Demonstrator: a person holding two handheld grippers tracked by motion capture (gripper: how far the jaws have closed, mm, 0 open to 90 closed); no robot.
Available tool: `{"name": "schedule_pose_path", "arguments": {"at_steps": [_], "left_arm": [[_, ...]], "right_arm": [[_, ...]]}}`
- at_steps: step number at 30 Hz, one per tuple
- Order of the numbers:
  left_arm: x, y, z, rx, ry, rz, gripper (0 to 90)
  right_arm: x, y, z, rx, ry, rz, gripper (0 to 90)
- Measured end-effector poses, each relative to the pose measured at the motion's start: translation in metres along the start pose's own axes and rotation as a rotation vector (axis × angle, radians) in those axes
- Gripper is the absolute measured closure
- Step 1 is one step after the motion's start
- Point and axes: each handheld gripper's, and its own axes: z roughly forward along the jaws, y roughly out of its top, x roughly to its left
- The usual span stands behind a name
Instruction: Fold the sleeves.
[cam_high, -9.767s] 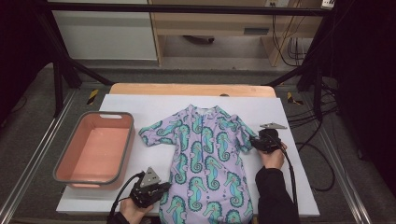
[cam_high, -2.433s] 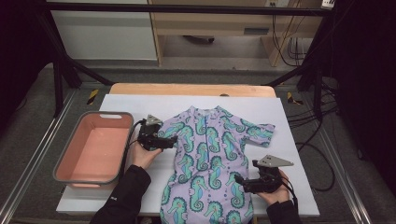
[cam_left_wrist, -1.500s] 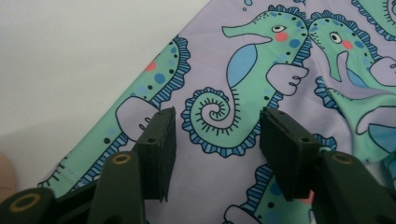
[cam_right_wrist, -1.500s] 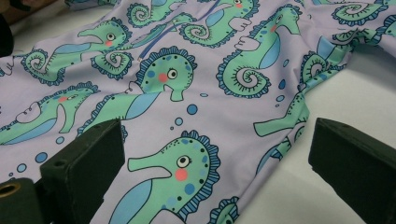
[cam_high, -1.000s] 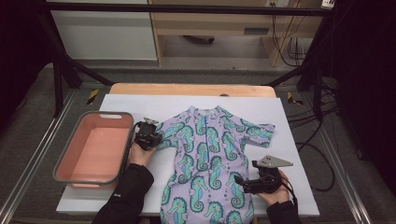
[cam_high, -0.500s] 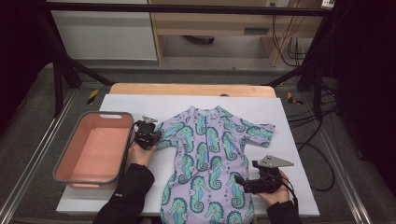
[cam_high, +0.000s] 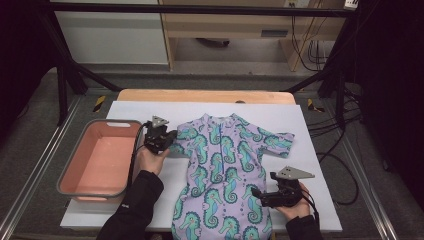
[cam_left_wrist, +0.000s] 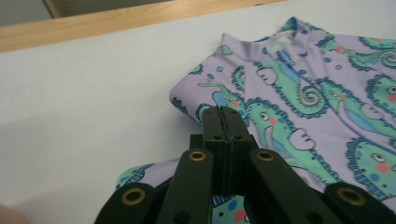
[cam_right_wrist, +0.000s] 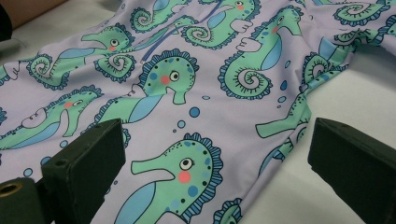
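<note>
A lilac baby suit (cam_high: 225, 170) printed with green seahorses lies flat on the white sheet, neck toward the far side. My left gripper (cam_high: 171, 142) is at the suit's left sleeve, shut on the sleeve's fabric and holding it a little above the sheet. In the left gripper view the black jaws (cam_left_wrist: 223, 112) meet tight over the folded sleeve (cam_left_wrist: 187, 100), with the collar (cam_left_wrist: 285, 39) beyond. My right gripper (cam_high: 257, 195) rests low at the suit's lower right side, open. In the right gripper view its jaws (cam_right_wrist: 217, 140) stand wide apart over the seahorse fabric (cam_right_wrist: 210, 70).
A pink tub (cam_high: 70, 175) stands at the left of the white sheet (cam_high: 150, 110). A wooden table edge (cam_high: 200, 95) runs along the far side. Black frame bars and cables (cam_high: 345, 165) border the table on the right.
My left gripper has risen slightly with the sleeve pinched in it, lifting the sleeve's edge off the sheet. The right gripper has stayed where it was.
</note>
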Motion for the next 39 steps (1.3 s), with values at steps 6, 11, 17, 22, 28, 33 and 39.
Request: {"name": "schedule_pose_path", "arguments": {"at_steps": [6, 11, 17, 22, 28, 33, 39], "left_arm": [[-0.019, 0.009, 0.000, -0.011, -0.028, 0.064, 89.7], [-0.036, 0.013, 0.006, -0.007, -0.056, 0.116, 89.7], [-0.059, 0.013, 0.018, 0.023, -0.093, 0.184, 89.7], [-0.076, 0.008, 0.032, 0.060, -0.131, 0.216, 89.8], [-0.090, 0.004, 0.046, 0.088, -0.175, 0.221, 89.7], [-0.092, -0.003, 0.059, 0.135, -0.215, 0.207, 89.2], [-0.086, -0.005, 0.058, 0.121, -0.281, 0.140, 76.9]], "right_arm": [[0.000, 0.000, 0.000, 0.000, 0.001, -0.001, 4.7], [0.000, 0.000, 0.000, 0.000, 0.002, -0.001, 4.8], [0.000, 0.000, -0.001, -0.002, 0.003, 0.000, 5.0], [0.001, 0.001, -0.001, -0.002, 0.004, -0.002, 5.1], [0.000, 0.001, -0.001, -0.001, 0.005, -0.004, 5.2], [0.000, 0.001, -0.001, -0.004, 0.006, -0.007, 5.2], [0.000, 0.001, -0.001, 0.000, 0.007, -0.004, 5.2]]}}
